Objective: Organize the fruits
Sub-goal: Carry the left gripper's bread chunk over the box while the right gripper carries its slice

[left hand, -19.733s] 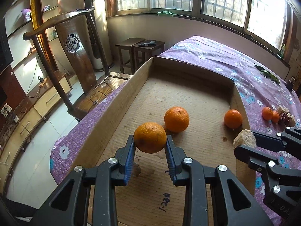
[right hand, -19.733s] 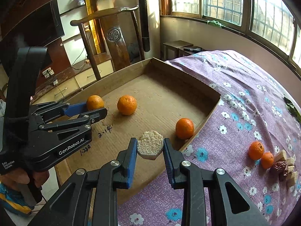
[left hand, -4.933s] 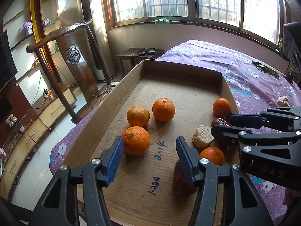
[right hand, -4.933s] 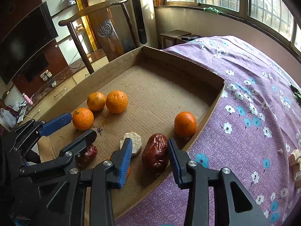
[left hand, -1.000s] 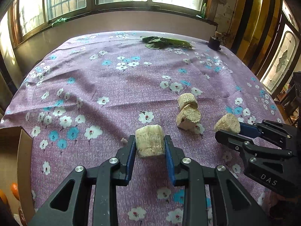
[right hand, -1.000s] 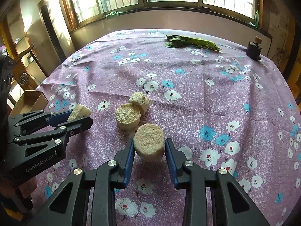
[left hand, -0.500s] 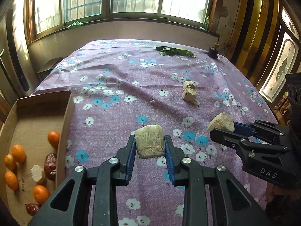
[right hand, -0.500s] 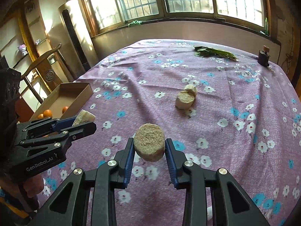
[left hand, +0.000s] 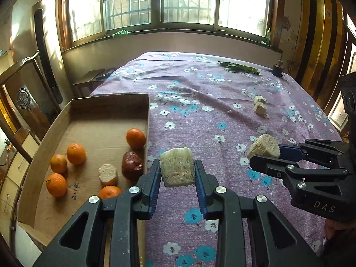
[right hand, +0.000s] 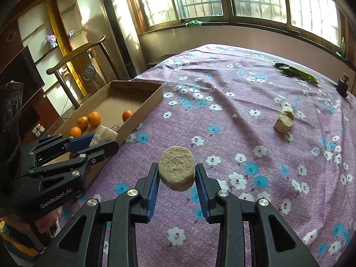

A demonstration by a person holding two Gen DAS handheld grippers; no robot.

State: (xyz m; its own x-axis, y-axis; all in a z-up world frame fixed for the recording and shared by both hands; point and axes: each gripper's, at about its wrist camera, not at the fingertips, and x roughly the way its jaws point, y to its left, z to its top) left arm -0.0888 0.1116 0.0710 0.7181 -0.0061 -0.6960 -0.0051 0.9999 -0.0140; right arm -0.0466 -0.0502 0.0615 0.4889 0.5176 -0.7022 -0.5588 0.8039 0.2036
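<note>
My left gripper [left hand: 177, 173] is shut on a pale fibrous chunk [left hand: 177, 169], held above the purple cloth just right of the cardboard box [left hand: 35, 166]. My right gripper [right hand: 176, 175] is shut on a round pale chunk [right hand: 176, 170]; from the left wrist view it shows at the right [left hand: 263, 153] with that chunk [left hand: 263, 148]. Inside the box lie several oranges [left hand: 76, 153], a dark red date [left hand: 131, 164] and another pale chunk [left hand: 108, 174]. Two more pale chunks [left hand: 259, 108] rest together on the cloth farther off.
The table wears a purple flowered cloth [left hand: 200, 115]. Green leaves [left hand: 239, 67] and a small dark bottle [left hand: 277, 69] sit near its far edge. A wooden chair [right hand: 86, 66] and a stool [left hand: 89, 82] stand to the left beyond the box.
Both grippers have swung left with their chunks still held. The cardboard box with the fruit has come into fuller view, and the two chunks on the cloth now lie farther away.
</note>
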